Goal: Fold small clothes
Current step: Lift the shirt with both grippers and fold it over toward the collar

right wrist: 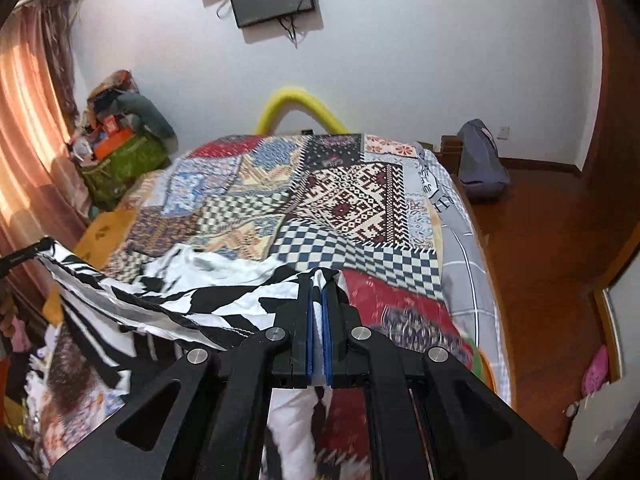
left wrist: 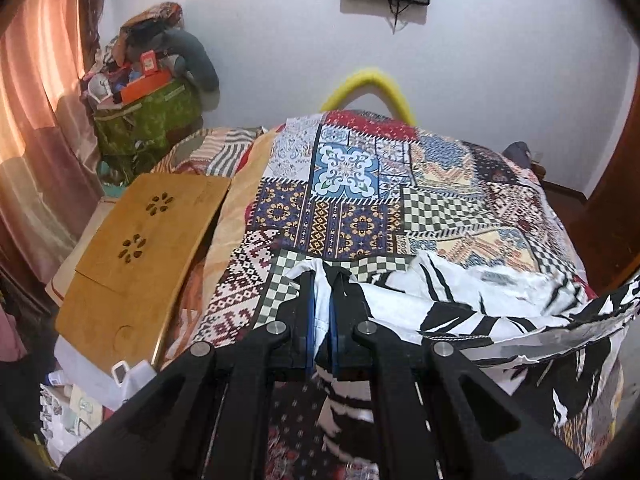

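Note:
A white garment with black stripes (left wrist: 460, 300) hangs stretched between my two grippers above the patchwork bedspread (left wrist: 360, 184). My left gripper (left wrist: 323, 276) is shut on the garment's left edge, with white cloth pinched between its blue pads. In the right wrist view the same garment (right wrist: 200, 292) spreads to the left, and my right gripper (right wrist: 319, 276) is shut on its right edge. The lower part of the cloth hangs under both grippers. The patchwork bedspread (right wrist: 340, 196) lies beyond.
A wooden lap tray (left wrist: 140, 248) lies on the bed's left side. A green bag with piled things (left wrist: 148, 120) stands by the curtain (left wrist: 36, 120). A yellow foam arch (left wrist: 368, 88) rises behind the bed. A grey bag (right wrist: 480, 164) sits on the wooden floor (right wrist: 540, 260) at right.

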Demonstrator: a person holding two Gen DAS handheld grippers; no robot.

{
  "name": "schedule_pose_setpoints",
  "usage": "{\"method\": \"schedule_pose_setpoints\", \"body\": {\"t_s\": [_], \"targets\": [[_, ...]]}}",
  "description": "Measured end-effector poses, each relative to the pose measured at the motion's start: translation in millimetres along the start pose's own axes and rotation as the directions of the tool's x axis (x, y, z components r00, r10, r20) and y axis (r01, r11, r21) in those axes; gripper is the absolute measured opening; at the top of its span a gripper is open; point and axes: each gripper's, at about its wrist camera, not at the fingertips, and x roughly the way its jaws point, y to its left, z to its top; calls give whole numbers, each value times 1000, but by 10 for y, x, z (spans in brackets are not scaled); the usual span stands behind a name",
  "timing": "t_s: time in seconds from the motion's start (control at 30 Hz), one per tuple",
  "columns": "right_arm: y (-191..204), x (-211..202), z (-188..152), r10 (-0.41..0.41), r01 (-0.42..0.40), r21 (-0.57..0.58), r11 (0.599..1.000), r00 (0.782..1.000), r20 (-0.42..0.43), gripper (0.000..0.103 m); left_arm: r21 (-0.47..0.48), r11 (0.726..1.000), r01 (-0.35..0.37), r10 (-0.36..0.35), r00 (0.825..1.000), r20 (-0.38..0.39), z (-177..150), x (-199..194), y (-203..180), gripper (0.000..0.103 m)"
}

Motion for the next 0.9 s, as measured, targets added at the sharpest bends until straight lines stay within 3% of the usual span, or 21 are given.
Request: {"method": "schedule_pose_setpoints", "body": {"t_s": [0.2, 0.5, 0.6, 0.7, 0.77, 0.8, 0.87, 0.9], "targets": [[-79, 462, 89, -33, 31, -33, 999, 998, -51, 3, -5, 1000, -26, 25, 998, -49, 77, 533, -32, 6], [-190, 811, 175, -37, 34, -35, 999, 995, -95, 3, -9, 1000, -27, 25, 988, -155, 62, 1189, -58, 6], [-233, 800, 224, -8, 8, -1, 1000, 995, -95, 5, -10, 999, -39, 36, 983, -183, 93, 1281, -76, 11], [-220, 746, 305, 13, -12, 19, 1000, 996, -92, 8, 19, 998, -58, 60, 986, -157, 161, 1201, -127, 26], [-193, 688, 352, 22, -20, 19, 1000, 996, -83, 14, 39, 997, -64, 68, 990, -121, 205, 1101, -161, 49], [-170, 619, 371, 23, -22, 15, 1000, 997, -70, 16, 43, 997, -61, 65, 993, -99, 226, 1037, -171, 53], [-123, 534, 418, 7, -6, 12, 1000, 999, -35, 43, 44, 998, -47, 50, 996, -70, 262, 905, -183, 55], [-121, 457, 444, 1, -1, 18, 1000, 1000, -1, 49, 46, 998, -42, 45, 997, -68, 279, 859, -184, 55]]}}
